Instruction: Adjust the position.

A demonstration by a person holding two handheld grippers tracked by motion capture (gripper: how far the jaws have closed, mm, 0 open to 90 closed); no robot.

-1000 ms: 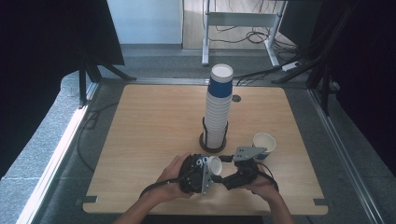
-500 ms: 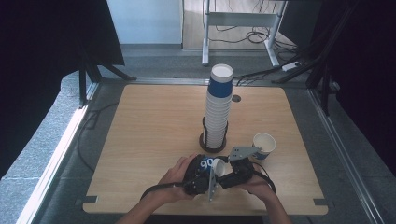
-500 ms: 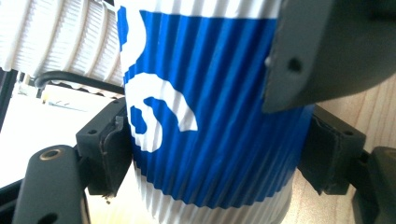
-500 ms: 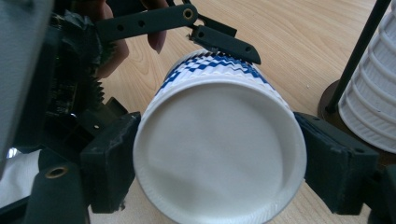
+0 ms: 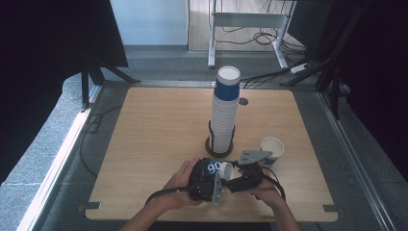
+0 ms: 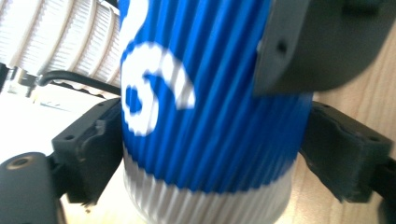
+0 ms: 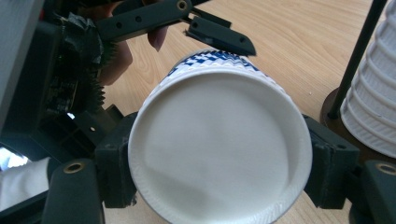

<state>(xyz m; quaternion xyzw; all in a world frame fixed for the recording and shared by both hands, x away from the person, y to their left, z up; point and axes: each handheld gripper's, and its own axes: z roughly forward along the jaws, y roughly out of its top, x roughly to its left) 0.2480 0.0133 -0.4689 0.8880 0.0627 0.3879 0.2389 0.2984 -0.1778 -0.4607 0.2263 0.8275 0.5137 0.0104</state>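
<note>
My left gripper (image 5: 208, 180) and right gripper (image 5: 243, 177) meet at the near edge of the desk (image 5: 154, 144), both on one blue cup (image 5: 214, 168) lying on its side between them. In the left gripper view my jaws press the ribbed blue wall of the cup (image 6: 205, 102) from either side, with its white band toward the camera. In the right gripper view my jaws clamp the cup (image 7: 219, 149) at its white end, which faces the lens; I cannot tell whether that end is the base or the mouth. The left gripper's jaws show just behind it, closed on the blue part.

Surroundings: a tall stack (image 5: 224, 113) of white cups topped by a blue one stands upright in a black holder (image 5: 219, 147), just beyond the held cup. In the right gripper view the stack (image 7: 373, 93) and a black rod of the holder (image 7: 355, 56) stand near the right jaw, apart from it. A single cup (image 5: 272, 148) stands upright on the desk just beside the right gripper, mouth up, partly behind that gripper's grey plate (image 5: 254, 156). A cable (image 5: 159, 195) trails from the left gripper across the desk.
</note>
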